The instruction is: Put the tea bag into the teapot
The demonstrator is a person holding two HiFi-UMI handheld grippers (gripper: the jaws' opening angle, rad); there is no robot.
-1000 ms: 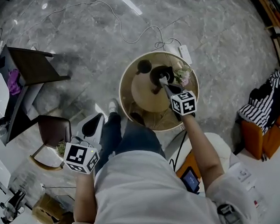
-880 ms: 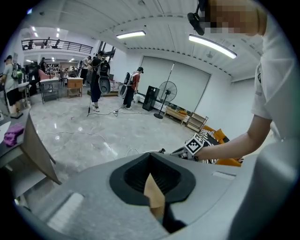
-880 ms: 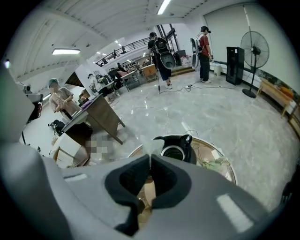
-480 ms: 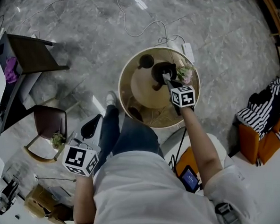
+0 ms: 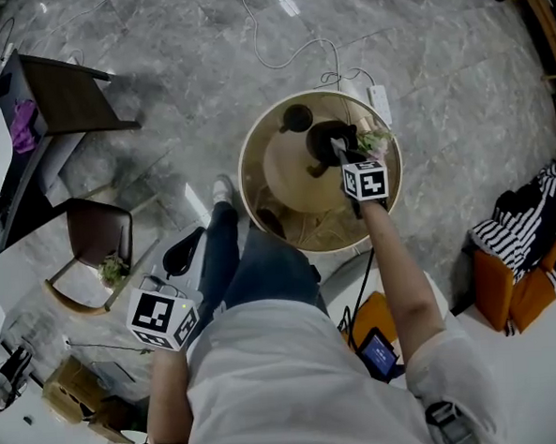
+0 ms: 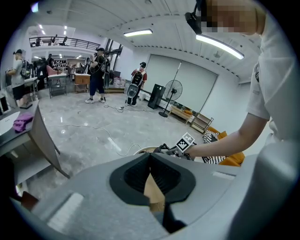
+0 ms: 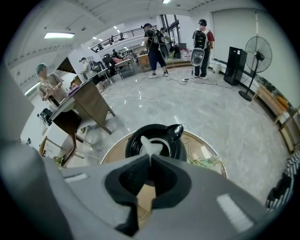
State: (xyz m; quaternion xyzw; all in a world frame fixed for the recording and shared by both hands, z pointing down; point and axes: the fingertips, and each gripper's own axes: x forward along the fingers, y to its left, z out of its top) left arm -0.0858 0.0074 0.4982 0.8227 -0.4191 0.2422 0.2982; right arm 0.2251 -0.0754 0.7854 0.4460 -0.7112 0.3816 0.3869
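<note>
Right gripper (image 7: 150, 158) is clamped on the tea bag (image 7: 149, 144) above the teapot (image 7: 132, 142) mouth; left gripper (image 6: 150, 159) is closed, empty. If released off-centre, the bag could be caught on the rim or dropped onto the desk (image 5: 250, 176).

Teapot (image 7: 133, 140) base hidden behind right hand-held gripper (image 7: 150, 157), tea bag (image 7: 150, 145) partly hidden between its jaws
</note>
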